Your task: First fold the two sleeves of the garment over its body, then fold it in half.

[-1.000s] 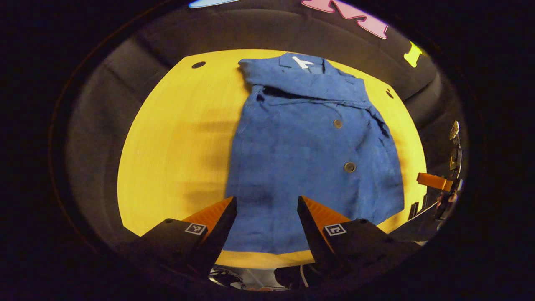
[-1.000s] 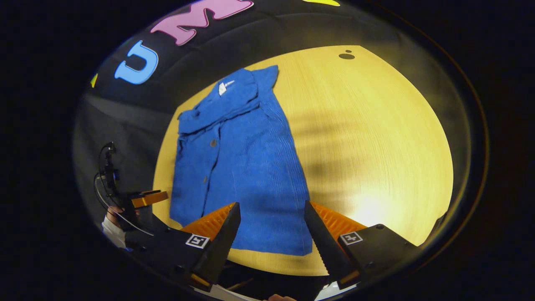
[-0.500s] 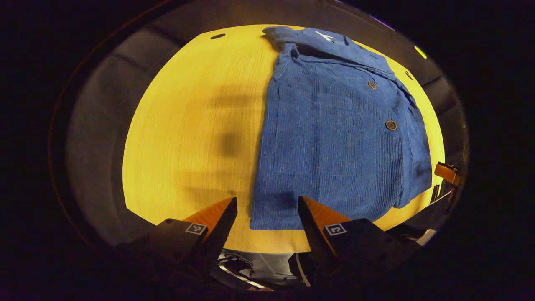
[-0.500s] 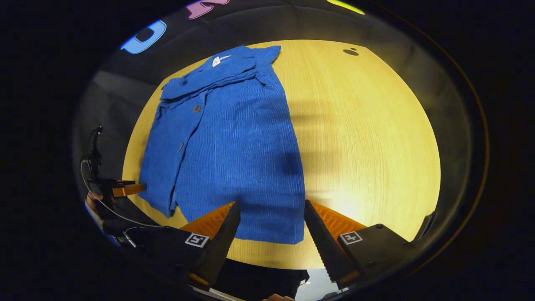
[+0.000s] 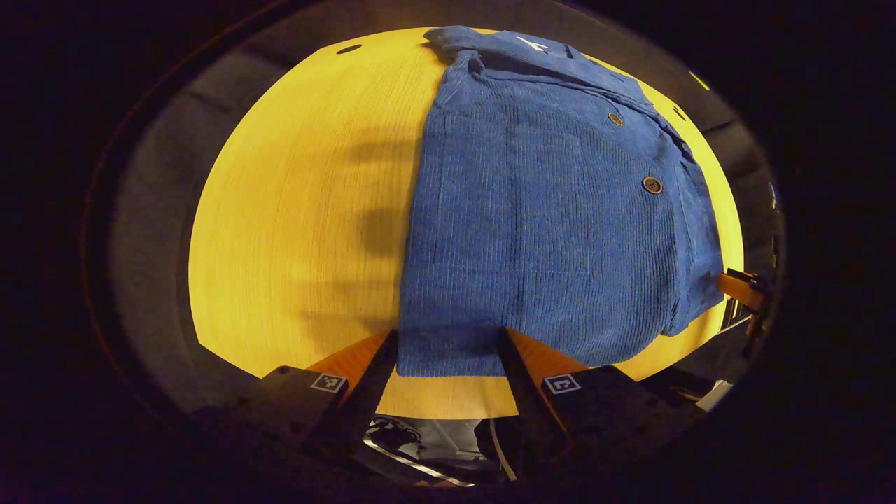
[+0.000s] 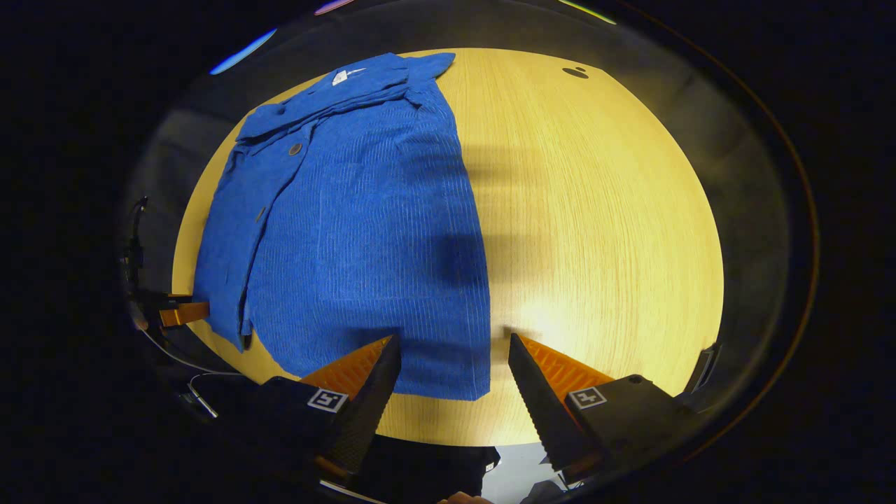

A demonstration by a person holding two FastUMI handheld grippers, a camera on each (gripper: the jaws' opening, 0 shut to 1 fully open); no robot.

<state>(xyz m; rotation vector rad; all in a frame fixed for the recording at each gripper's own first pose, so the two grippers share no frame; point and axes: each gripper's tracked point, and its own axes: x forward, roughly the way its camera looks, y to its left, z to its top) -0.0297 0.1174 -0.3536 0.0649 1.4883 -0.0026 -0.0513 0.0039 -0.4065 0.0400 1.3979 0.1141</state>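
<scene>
A blue corduroy shirt [image 5: 546, 210] lies flat on the yellow table [image 5: 294, 224], collar at the far side, sleeves folded in over its body. My left gripper [image 5: 448, 341] is open just above the hem's left corner, with the cloth edge between its fingers. In the right gripper view the same shirt [image 6: 364, 224] fills the left half of the table [image 6: 602, 210]. My right gripper [image 6: 455, 346] is open over the hem's right corner. The right gripper [image 5: 740, 290] also appears at the far right edge of the left gripper view, and the left gripper [image 6: 180, 313] at the left edge of the right gripper view.
Small dark holes mark the tabletop near its far edge, one hole [image 5: 348, 49] in the left gripper view and another hole [image 6: 575, 72] in the right gripper view. Bare wood lies on either side of the shirt. The near table edge [image 6: 448, 437] runs just under both grippers.
Both grippers have come down and forward toward the shirt's hem, so the shirt looks larger and closer. The jaws stay as wide as before. The shirt has not moved.
</scene>
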